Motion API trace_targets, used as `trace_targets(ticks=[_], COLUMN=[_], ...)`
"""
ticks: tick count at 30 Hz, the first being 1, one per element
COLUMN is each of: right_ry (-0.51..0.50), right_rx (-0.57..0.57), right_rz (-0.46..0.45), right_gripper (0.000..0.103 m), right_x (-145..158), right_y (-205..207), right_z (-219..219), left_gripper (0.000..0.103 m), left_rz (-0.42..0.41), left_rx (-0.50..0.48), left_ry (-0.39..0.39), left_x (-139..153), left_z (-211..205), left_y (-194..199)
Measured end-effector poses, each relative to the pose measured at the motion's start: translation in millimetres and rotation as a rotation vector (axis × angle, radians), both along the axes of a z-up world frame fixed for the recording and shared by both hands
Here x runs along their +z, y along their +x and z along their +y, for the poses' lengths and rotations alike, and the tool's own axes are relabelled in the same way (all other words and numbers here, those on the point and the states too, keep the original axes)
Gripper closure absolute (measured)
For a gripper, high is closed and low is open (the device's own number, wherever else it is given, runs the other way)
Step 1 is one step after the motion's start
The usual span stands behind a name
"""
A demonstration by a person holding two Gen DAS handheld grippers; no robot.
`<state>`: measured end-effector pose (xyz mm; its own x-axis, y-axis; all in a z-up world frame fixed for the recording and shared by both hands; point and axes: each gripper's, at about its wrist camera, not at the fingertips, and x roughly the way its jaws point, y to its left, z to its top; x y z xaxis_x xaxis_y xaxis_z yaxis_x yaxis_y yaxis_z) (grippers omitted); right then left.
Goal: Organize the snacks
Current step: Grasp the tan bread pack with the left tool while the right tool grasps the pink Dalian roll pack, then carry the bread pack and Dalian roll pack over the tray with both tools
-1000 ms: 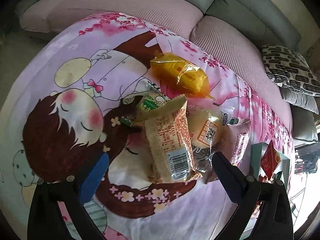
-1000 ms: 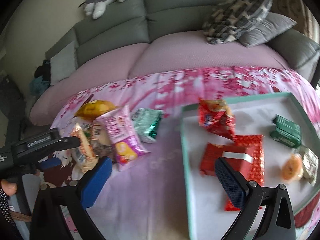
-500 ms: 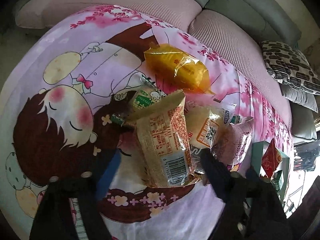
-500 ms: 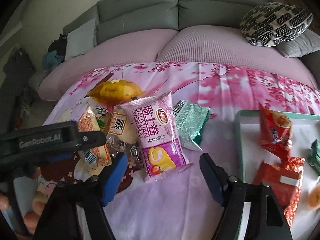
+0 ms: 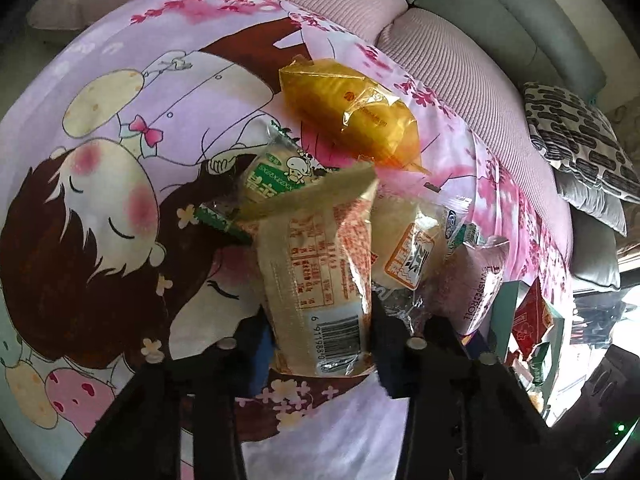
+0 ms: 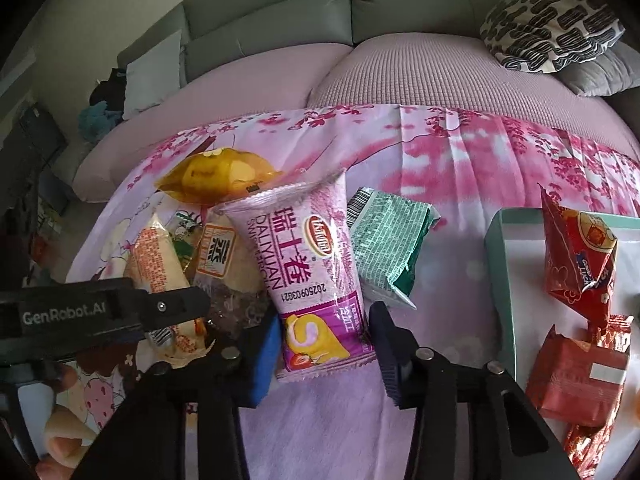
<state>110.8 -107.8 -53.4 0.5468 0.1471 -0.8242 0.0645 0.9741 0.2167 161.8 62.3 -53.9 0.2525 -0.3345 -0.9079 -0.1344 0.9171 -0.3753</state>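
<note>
Claws closer round crinkled packets

Both claws are down low, pointing forward and angled at the surface. The left claw has its two fingers drawn in close, each pressed against a side of a packet, so it's clamped. The right claw sits with its blue-padded finger and dark finger just at the sides of another packet, can't tell if they're actually squeezing it. In the right wrist view the left claw's black body reaches in from the left edge, a bit of hand under it.
</note>
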Motion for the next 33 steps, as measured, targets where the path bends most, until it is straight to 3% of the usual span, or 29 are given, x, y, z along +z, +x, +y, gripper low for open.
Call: trace_targets(ticks=[4, 19, 33], right_ry=[0.024, 0.033, 0.063], right_rx=[-0.006, -0.039, -0.168], right_rz=[-0.001, -0.063, -0.100], right_gripper=[0.061, 0.063, 0.063], right_x=[2, 33, 68], right_y=[-5, -37, -71], right_z=[-3, -17, -58], left_gripper=[0.066, 0.066, 0.066], left_rz=[-0.009, -0.108, -0.191], left_rx=[0.000, -0.024, -0.124], left_ry=[0.004, 0.030, 0.055], left_x=[5, 43, 76], left_z=[4, 2, -49], left_y=[-4, -20, -35])
